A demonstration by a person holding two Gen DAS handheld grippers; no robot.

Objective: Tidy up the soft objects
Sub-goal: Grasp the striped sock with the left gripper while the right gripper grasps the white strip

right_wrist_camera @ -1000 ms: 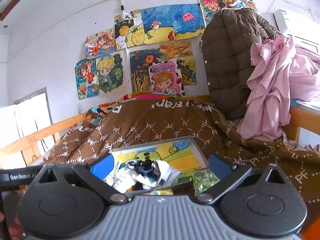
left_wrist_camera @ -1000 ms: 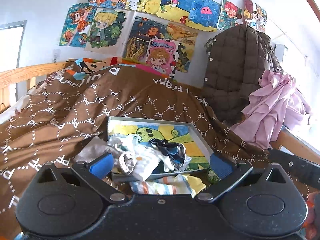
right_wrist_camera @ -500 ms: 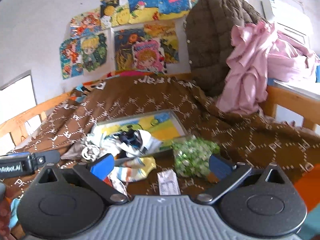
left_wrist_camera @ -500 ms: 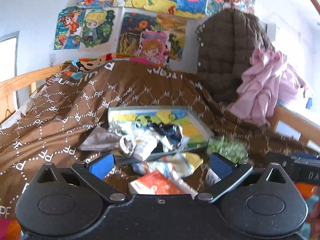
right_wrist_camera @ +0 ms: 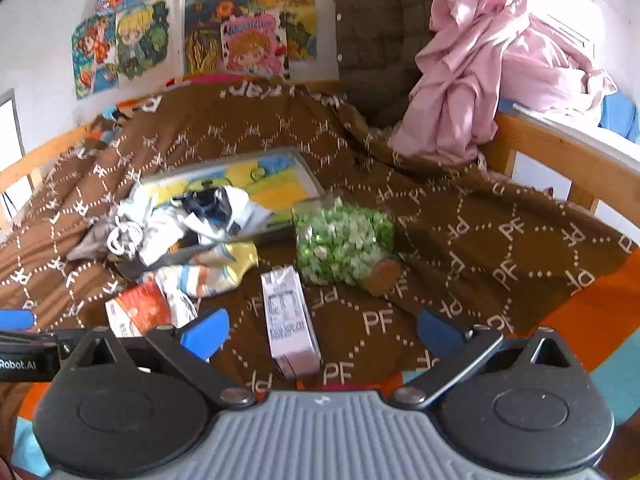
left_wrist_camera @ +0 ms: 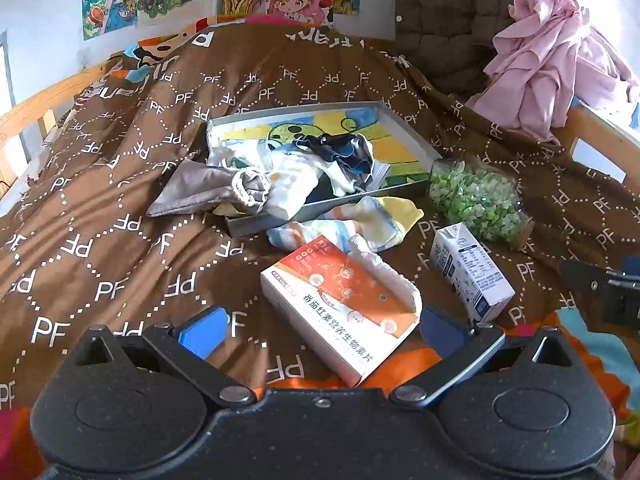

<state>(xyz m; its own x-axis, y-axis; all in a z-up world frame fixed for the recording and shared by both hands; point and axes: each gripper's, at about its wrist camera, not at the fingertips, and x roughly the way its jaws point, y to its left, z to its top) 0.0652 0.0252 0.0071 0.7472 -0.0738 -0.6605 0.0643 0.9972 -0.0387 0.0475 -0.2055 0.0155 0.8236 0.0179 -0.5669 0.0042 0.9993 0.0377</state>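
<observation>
Both views have tipped downward, bringing an orange box [left_wrist_camera: 340,308] and milk carton [left_wrist_camera: 472,276] into sight. Left gripper [left_wrist_camera: 320,328] and right gripper [right_wrist_camera: 322,330] gape empty — socks [left_wrist_camera: 304,168] heaped in the tray [left_wrist_camera: 320,210], one striped sock [left_wrist_camera: 360,228] just outside.
</observation>
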